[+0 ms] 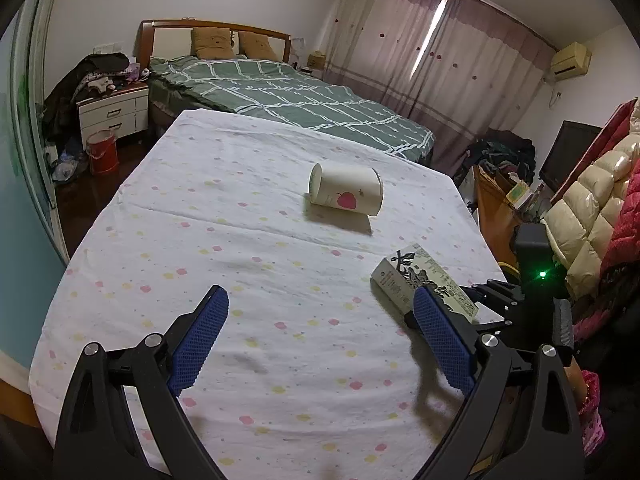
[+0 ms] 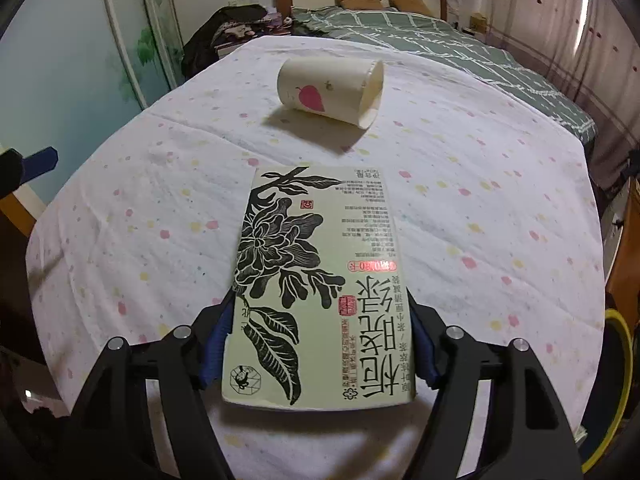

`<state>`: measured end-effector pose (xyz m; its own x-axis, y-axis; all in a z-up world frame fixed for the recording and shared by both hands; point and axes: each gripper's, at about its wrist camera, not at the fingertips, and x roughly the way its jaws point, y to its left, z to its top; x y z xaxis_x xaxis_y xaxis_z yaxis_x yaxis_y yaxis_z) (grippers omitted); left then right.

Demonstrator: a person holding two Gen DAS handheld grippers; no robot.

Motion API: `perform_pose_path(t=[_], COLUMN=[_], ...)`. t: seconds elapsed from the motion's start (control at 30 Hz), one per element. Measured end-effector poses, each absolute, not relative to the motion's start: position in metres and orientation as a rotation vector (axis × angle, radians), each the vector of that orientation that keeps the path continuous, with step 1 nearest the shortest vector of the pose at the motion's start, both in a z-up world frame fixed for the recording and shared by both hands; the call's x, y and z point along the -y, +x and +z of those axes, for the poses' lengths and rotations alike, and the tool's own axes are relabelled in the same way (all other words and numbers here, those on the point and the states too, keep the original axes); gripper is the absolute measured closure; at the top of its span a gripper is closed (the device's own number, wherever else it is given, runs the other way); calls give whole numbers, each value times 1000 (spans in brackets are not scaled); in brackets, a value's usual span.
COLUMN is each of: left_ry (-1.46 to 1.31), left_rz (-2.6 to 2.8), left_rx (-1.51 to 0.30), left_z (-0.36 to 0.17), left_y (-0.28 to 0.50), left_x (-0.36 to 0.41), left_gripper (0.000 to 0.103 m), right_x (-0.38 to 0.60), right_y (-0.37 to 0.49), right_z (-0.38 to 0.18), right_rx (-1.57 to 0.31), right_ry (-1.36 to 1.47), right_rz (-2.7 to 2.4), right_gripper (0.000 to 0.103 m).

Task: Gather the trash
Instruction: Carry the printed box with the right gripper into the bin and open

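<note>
A pale green carton (image 2: 316, 280) printed with a black flower and Chinese text is clamped between the blue pads of my right gripper (image 2: 320, 320), just over the table; it also shows in the left wrist view (image 1: 424, 284). A white paper cup (image 2: 332, 90) with a pink leaf lies on its side further back, mouth to the right; in the left wrist view the cup (image 1: 346, 190) lies mid-table. My left gripper (image 1: 320, 312) is open and empty over the near part of the table, left of the carton.
The table is covered by a white cloth with pastel dots (image 1: 240, 240). Behind it stands a bed with a green plaid cover (image 1: 288, 92). A red bucket (image 1: 102, 152) and a white nightstand (image 1: 114, 114) are at far left. Clothes and a wooden cabinet (image 1: 496, 204) crowd the right.
</note>
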<state>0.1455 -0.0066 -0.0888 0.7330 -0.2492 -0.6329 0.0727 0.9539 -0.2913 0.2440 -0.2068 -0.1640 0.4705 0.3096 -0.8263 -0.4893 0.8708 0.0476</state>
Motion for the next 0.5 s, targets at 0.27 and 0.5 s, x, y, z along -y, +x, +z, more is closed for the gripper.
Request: perform_pose_path(t=[0.27,0.5], left_ry=[-235,-198], left_rz=[-188,-224], left_rx=[-738,-755], left_z=[-90,-91], left_y=[150,159], left_x=[17,43], left_gripper=[11,11], right_x=[259,332], right_y=[234,229], right_z=[-153,-143], right_rx=[-931,-885], right_ry=[-80,22], right_rz=[406,264], right_gripper=[35,35])
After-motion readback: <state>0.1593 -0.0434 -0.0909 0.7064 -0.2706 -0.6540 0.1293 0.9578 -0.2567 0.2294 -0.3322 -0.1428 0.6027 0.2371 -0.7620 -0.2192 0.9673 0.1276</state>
